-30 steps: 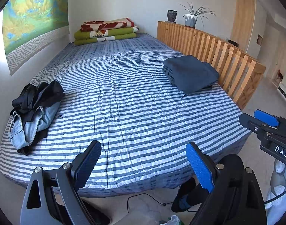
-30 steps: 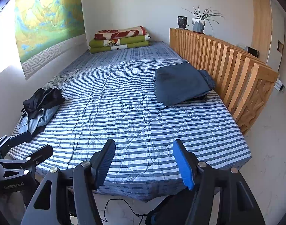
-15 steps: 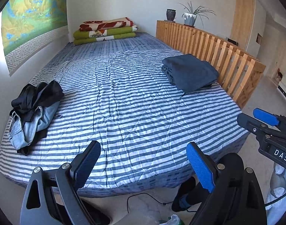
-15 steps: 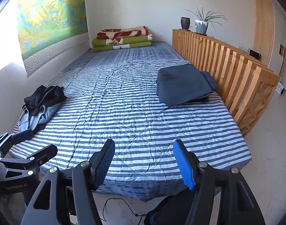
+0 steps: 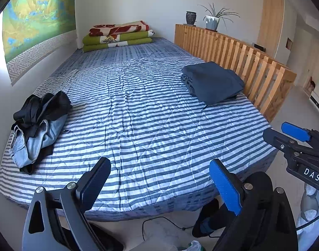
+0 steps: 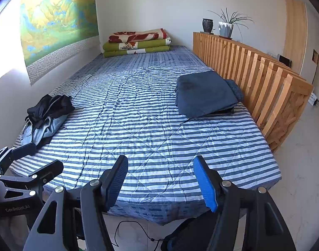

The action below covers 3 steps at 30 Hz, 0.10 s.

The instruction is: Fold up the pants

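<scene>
Grippers, left (image 5: 159, 185) & right (image 6: 160, 181), both spread, empty; crumpled pants (image 5: 37, 125) (tangled, count unclear) half-buried.

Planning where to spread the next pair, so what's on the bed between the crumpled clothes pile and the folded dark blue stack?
Only bare striped quilt lies between the crumpled pile and the folded stack; both wrist views show this.

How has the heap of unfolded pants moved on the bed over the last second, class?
No. The pants heap lies at the same stripes near the bed's left edge; only the camera shifted slightly.
</scene>
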{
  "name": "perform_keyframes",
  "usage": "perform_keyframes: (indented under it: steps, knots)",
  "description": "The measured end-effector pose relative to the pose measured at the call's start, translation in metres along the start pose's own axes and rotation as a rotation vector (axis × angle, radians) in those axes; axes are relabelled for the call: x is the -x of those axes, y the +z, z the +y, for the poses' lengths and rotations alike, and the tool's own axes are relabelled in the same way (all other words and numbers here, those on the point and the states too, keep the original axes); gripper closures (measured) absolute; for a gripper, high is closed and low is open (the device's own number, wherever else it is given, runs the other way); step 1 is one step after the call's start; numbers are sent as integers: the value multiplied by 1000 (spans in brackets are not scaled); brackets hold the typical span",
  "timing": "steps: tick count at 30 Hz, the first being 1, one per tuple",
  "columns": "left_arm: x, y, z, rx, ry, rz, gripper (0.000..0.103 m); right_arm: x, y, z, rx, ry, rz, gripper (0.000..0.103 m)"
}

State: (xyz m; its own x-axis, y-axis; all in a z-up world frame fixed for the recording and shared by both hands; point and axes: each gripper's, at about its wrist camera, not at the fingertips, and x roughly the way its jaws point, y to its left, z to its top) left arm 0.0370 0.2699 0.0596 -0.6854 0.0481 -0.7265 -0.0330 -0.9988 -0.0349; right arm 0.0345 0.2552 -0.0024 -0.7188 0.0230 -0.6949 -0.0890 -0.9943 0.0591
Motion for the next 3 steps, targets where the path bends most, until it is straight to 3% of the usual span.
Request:
perform_keyframes:
  steps: [3]
  knots:
    - [-2,0,0,0,3,5,6,-2,-1,1,2,2,4,42]
